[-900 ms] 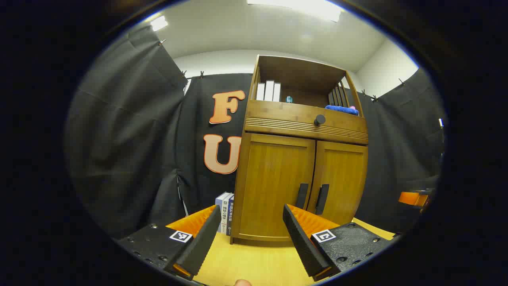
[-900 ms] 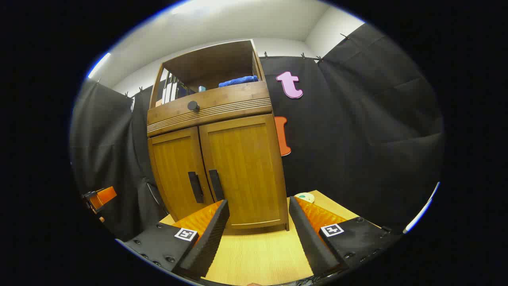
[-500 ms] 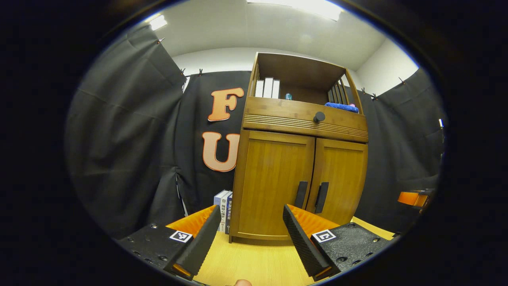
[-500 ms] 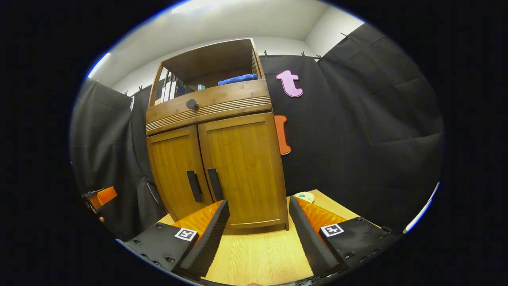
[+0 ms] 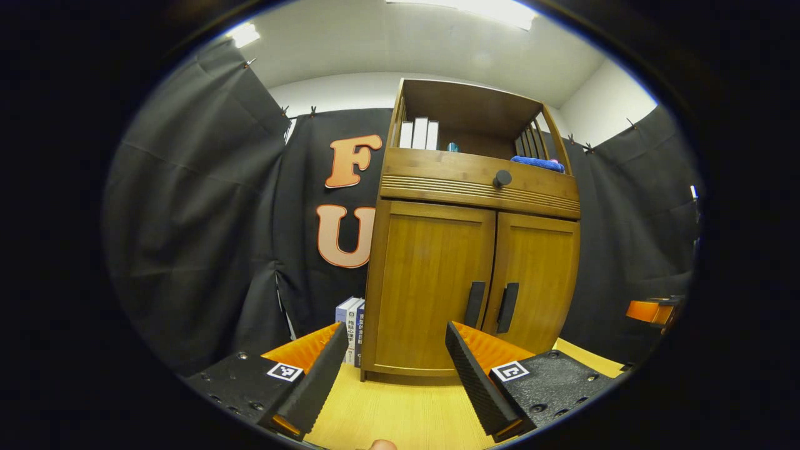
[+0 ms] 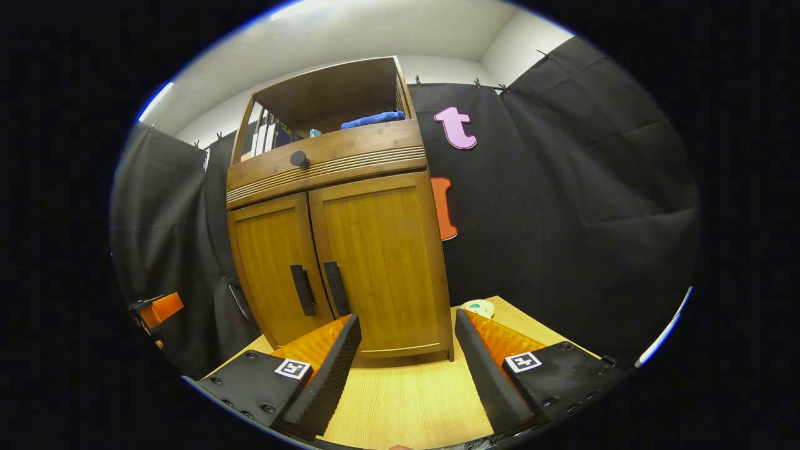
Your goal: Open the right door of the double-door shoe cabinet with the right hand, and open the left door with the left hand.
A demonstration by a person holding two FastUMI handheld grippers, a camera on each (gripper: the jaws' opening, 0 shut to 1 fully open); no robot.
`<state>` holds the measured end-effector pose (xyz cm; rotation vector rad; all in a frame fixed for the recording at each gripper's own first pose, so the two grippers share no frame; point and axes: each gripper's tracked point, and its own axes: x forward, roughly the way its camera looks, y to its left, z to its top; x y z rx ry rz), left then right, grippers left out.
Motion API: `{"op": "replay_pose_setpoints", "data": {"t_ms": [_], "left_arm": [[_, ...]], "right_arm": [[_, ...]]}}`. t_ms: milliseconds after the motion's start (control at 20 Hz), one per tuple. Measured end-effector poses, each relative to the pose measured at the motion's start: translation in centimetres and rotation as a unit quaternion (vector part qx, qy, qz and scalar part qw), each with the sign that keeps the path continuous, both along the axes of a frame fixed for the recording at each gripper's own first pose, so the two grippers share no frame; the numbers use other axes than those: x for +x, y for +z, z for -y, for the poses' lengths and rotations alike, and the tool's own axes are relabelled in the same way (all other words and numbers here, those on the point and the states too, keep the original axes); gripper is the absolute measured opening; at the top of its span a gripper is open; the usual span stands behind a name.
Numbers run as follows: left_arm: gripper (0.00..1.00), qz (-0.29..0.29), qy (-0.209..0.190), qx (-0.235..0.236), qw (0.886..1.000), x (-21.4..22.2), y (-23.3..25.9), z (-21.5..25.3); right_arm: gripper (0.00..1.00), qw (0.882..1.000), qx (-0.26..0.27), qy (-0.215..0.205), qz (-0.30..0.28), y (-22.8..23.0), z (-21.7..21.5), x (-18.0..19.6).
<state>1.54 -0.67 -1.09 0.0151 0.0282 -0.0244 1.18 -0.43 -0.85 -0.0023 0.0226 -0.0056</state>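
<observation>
Both doors of the shoe cabinet (image 5: 475,250) are shut, so neither half of the task is done as far as the pictures show.

Left gripper view: the left hand-held gripper (image 5: 394,387) has its fingers spread apart with nothing between them. It hangs over the wooden bench (image 5: 387,415), short of the cabinet and apart from it. The left door (image 5: 428,287) sits flush in its frame, and its dark vertical handle (image 5: 475,304) stands close beside the centre seam. The right door's handle (image 5: 507,307) stands just across that seam. Books (image 5: 350,328) stand on the bench against the cabinet's left side.

Right gripper view: the right hand-held gripper (image 6: 406,375) is likewise open and empty, over the bench and clear of the cabinet. The right door (image 6: 375,262) is closed. Its handle (image 6: 335,288) lies left of the line on which the gripper points, with the left door's handle (image 6: 304,289) just beside it. A small round object (image 6: 478,307) lies on the bench to the right of the cabinet; its nature cannot be determined.

Above the doors, a drawer front with a round knob (image 6: 299,159) is shut. A blue cloth (image 6: 374,119) lies on the open shelf at the top.

Judgement: the work stands at the approach stage. Remaining: bring each gripper to its own handle, grip it, and swing each door outward.
</observation>
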Motion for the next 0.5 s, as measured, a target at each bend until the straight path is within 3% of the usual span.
{"op": "replay_pose_setpoints", "data": {"t_ms": [250,500], "left_arm": [[0.92,-0.002,-0.003,0.009,1.0,0.3,-0.2,0.3],[0.95,-0.001,-0.004,0.01,1.0,0.6,-0.3,0.3]], "right_arm": [[0.98,1.0,-0.001,-0.007,0.0,-0.2,0.4,0.6],[0.98,1.0,-0.003,-0.011,0.0,-0.6,0.6,1.7]]}}
